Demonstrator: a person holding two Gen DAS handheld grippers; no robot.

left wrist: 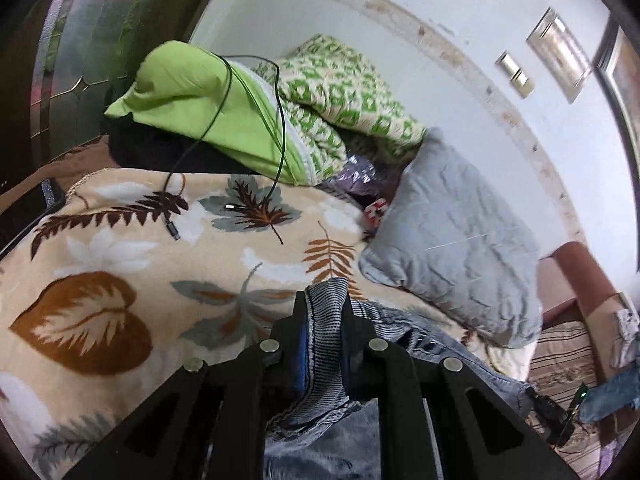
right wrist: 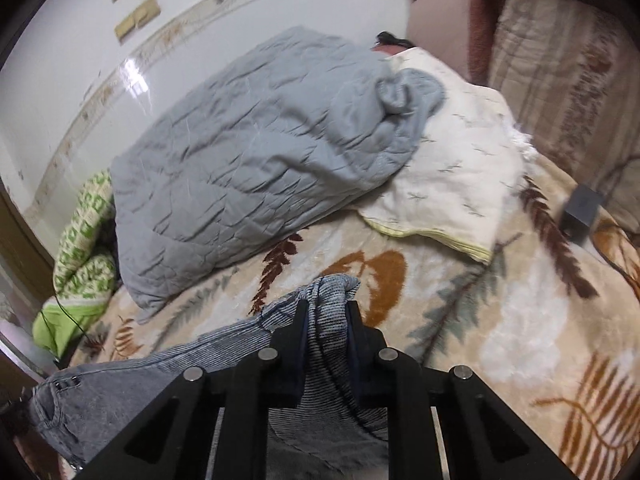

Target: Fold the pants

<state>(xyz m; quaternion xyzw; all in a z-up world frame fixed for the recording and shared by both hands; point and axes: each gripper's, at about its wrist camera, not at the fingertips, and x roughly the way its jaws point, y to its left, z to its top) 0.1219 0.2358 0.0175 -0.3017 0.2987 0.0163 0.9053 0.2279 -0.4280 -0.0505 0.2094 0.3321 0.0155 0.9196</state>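
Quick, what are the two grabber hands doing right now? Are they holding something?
Left gripper: shut on the jeans, pinching a fold.
Right gripper: shut on the jeans too, gripping bunched denim.

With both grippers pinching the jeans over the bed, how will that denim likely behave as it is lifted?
Probably floppy: the jeans bunch into soft folds between the right gripper fingers and sag away sideways. Likely fairly heavy for cloth, as thick doubled denim fills the left gripper. Slipping seems unlikely, since both jaws clamp on ribbed fabric, though the leaf-print blanket may drag at trailing cloth.

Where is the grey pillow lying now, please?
The grey pillow lies on the leaf-patterned blanket against the wall, between the green patterned quilt and a cream pillow.
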